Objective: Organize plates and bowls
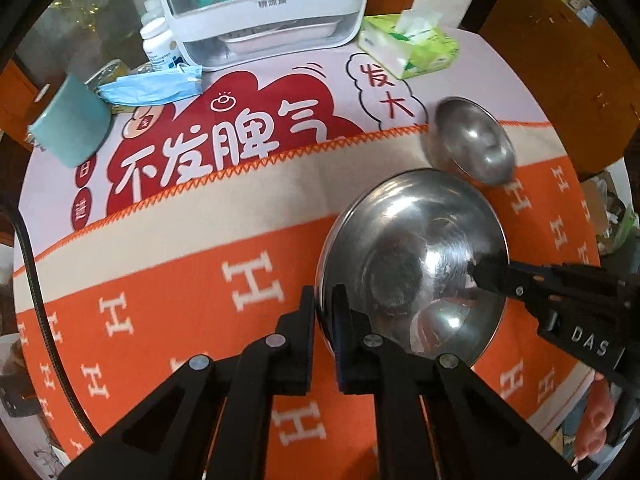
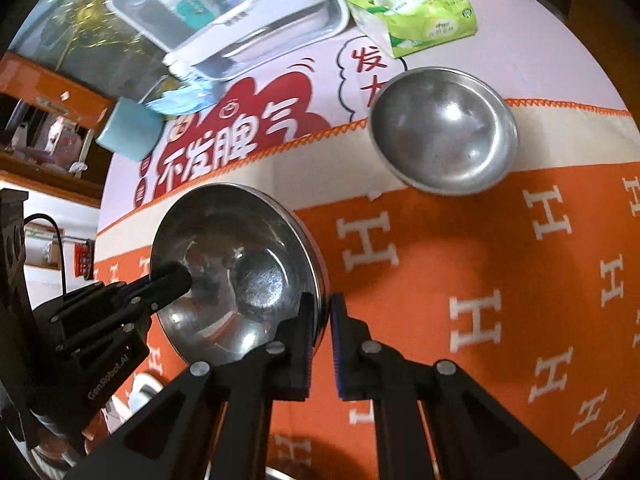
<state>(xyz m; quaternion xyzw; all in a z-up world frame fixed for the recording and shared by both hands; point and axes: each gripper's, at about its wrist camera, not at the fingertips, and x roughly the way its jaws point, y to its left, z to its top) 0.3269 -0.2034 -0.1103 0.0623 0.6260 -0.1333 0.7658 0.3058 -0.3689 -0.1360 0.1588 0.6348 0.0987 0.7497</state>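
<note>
The left gripper [image 1: 323, 300] clenched the large steel bowl [image 1: 412, 248] by its near rim; the right gripper [image 2: 322, 308] clamped the opposite rim, above the orange cloth [image 1: 160, 280].

two steel bowls [image 2: 236, 268] [image 2: 444, 132], one tissue pack [image 2: 420, 20]

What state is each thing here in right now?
Large steel bowl: upright, rim pinched on opposite sides by both grippers.
Small steel bowl: upright, free.
Left gripper: shut on rim.
Right gripper: shut on rim.
Tissue pack: open, tissue protruding.
</note>
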